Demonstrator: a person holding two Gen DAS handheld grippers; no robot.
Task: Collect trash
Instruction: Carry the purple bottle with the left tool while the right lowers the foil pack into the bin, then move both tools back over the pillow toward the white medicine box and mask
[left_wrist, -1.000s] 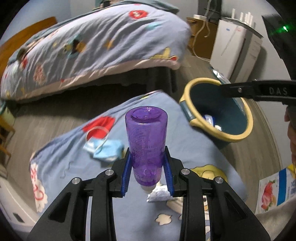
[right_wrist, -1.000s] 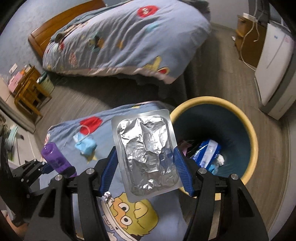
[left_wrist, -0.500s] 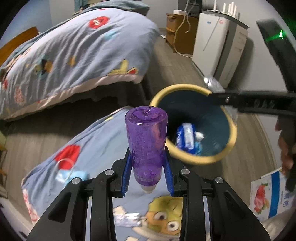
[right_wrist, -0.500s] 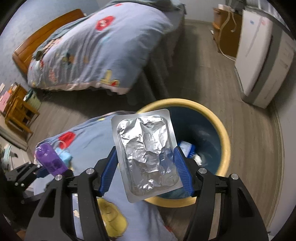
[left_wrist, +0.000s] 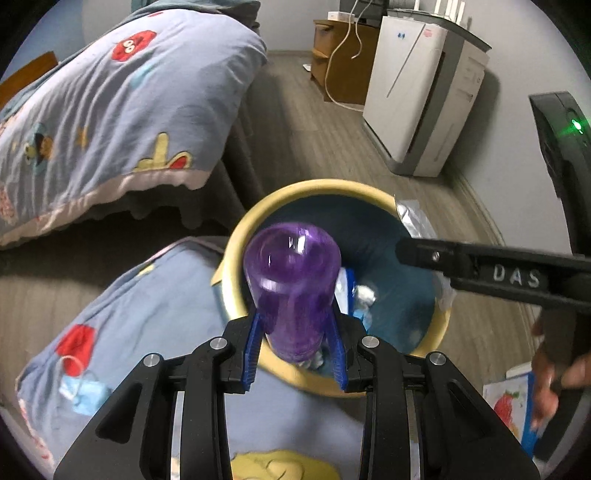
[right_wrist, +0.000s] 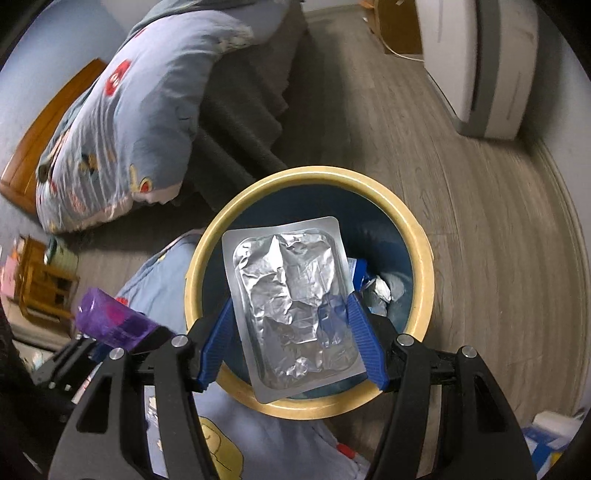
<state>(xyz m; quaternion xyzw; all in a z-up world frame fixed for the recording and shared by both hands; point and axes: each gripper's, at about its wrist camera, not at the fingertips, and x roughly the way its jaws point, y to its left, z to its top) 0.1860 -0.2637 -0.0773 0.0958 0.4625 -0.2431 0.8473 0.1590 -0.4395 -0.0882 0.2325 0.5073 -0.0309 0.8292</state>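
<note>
left gripper (left_wrist: 295, 350) clamps purple bottle (left_wrist: 291, 291) | right gripper (right_wrist: 295, 339) clamps foil pack (right_wrist: 291, 306) | both over bin (right_wrist: 421, 251)

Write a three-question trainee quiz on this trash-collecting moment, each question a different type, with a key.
1. True or false: the left gripper holds a translucent purple plastic bottle.
2. The right gripper grips: A) a blue face mask B) a silver foil blister pack C) a white tissue.
3. Fill in: both items hang above the yellow-rimmed dark blue ____.

Key: 1 true; 2 B; 3 bin.
</note>
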